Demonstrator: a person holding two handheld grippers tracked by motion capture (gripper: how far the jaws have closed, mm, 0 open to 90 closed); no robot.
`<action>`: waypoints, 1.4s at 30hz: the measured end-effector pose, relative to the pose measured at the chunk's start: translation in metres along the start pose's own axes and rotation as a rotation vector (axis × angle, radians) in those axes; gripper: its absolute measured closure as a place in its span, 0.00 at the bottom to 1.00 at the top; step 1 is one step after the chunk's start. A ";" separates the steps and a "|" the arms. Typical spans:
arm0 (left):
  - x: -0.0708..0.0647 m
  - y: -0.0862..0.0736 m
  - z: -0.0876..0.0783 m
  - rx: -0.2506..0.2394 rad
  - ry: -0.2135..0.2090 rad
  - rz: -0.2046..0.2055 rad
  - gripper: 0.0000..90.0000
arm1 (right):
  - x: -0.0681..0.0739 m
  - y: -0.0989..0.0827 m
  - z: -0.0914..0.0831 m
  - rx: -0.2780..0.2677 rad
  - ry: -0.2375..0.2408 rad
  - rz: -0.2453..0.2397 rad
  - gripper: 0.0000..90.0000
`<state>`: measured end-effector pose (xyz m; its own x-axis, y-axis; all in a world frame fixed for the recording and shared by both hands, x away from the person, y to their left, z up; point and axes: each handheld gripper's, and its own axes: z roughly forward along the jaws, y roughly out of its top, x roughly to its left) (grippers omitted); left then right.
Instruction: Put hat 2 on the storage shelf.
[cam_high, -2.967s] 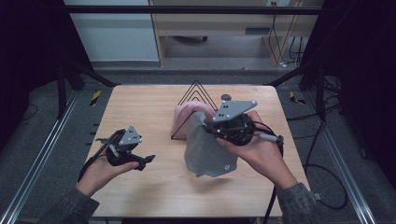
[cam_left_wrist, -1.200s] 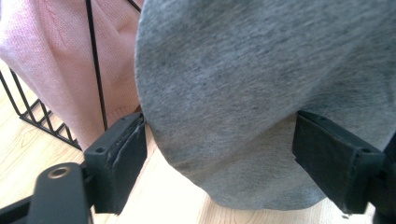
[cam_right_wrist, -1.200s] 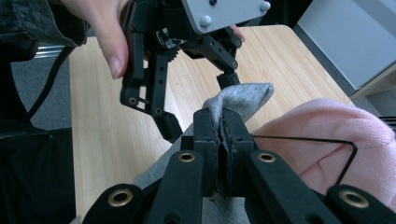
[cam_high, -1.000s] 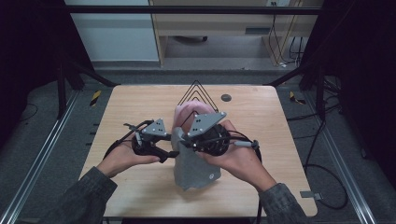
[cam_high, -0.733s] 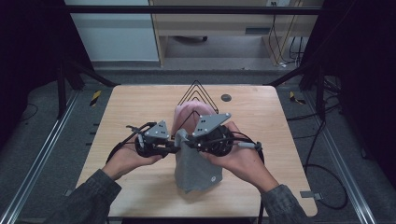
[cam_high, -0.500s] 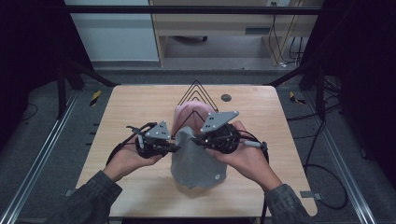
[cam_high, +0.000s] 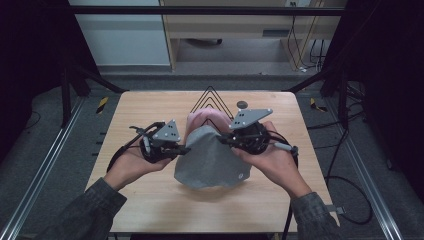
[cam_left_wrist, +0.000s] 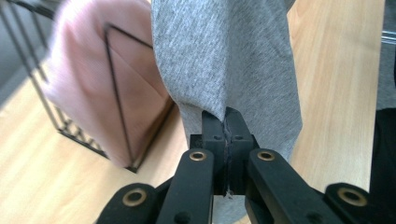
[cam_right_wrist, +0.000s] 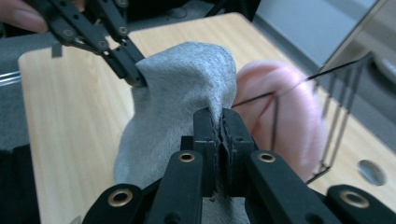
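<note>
On the pale wooden table, both tools, left and right, pinch the grey cloth, apparently lifted.

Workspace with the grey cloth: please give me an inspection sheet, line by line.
Surface: wooden table, bare in front.
Job's things: grey cloth lifted between both grippers, its lower edge near the tabletop; pink cloth hangs on the black wire rack behind it.
Clutter: one small dark round object near the rack.
Grippers: left gripper shut on the grey cloth's edge, jaws just closed; right gripper shut on the opposite edge.
Cables: black cable trails from the left gripper; more cables lie on the floor at right.
Surroundings: grey floor, metal rails, dark frame posts.
</note>
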<state>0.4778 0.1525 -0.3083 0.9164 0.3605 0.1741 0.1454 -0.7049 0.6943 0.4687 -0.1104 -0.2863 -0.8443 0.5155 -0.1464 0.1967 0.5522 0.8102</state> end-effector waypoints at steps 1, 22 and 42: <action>0.001 0.005 -0.004 -0.002 0.011 0.005 1.00 | -0.002 0.004 -0.003 -0.009 -0.006 0.001 0.96; 0.041 0.085 -0.063 -0.119 0.151 -0.023 1.00 | -0.059 0.074 -0.046 -0.168 -0.088 0.030 0.96; 0.049 0.094 -0.058 -0.146 0.251 -0.018 1.00 | -0.069 0.075 -0.041 -0.213 -0.175 0.040 0.96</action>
<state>0.5148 0.1394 -0.1936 0.7904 0.5250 0.3158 0.0890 -0.6084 0.7886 0.5213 -0.1310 -0.1921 -0.7352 0.6500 -0.1923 0.1035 0.3880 0.9158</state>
